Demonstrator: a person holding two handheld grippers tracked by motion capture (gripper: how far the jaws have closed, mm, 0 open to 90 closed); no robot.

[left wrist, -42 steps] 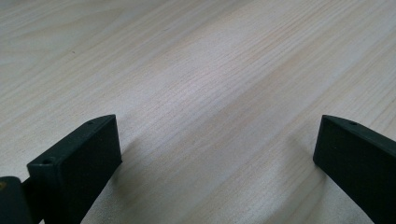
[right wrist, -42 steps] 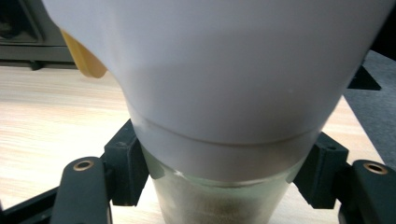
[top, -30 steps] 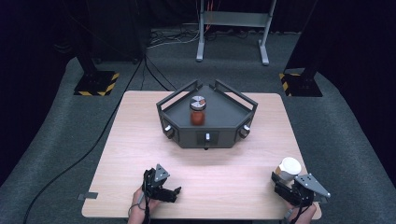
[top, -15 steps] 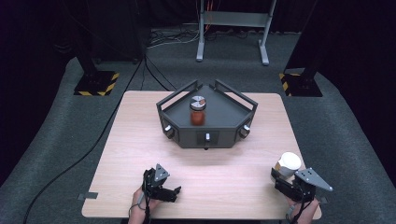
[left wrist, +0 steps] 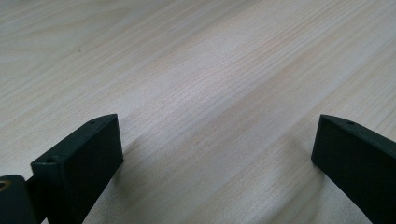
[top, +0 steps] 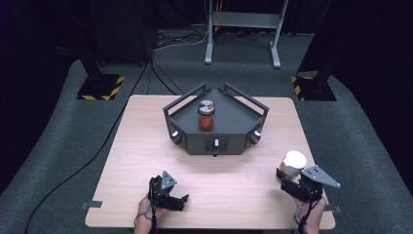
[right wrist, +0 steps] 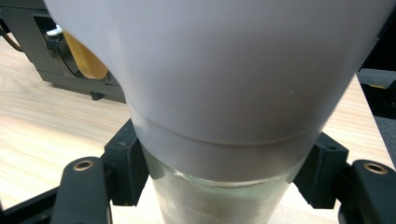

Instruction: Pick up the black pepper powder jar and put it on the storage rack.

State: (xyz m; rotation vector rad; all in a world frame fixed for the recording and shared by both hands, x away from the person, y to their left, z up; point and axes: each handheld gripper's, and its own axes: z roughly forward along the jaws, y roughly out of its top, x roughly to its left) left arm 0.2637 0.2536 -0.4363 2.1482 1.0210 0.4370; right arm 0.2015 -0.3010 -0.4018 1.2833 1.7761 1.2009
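At the near left of the wooden counter (top: 146, 146), the left gripper (top: 182, 199) rests low over bare wood, its jaws spread wide with nothing between them. At centre, a dark angular tray (top: 190, 141) with raised rails holds a jar with a reddish fill and a grey-and-white top (top: 206, 115), standing upright on the tray floor. At the near right, the right gripper (top: 287, 175) is closed on a white-capped glass jar (top: 294, 163), pads pressing on the clear glass just below the cap (right wrist: 224, 84); the jar appears lifted off the counter and sits well apart from the tray. The grip looks narrow and low on smooth glass beneath a broad, heavy-looking cap, so the likeliest trouble is the jar tipping or sliding in the jaws if the hand swings quickly. A carry toward the tray could also catch the jar's base on a rail or knock the standing jar if brought in too low. The left gripper lies clear of that path.
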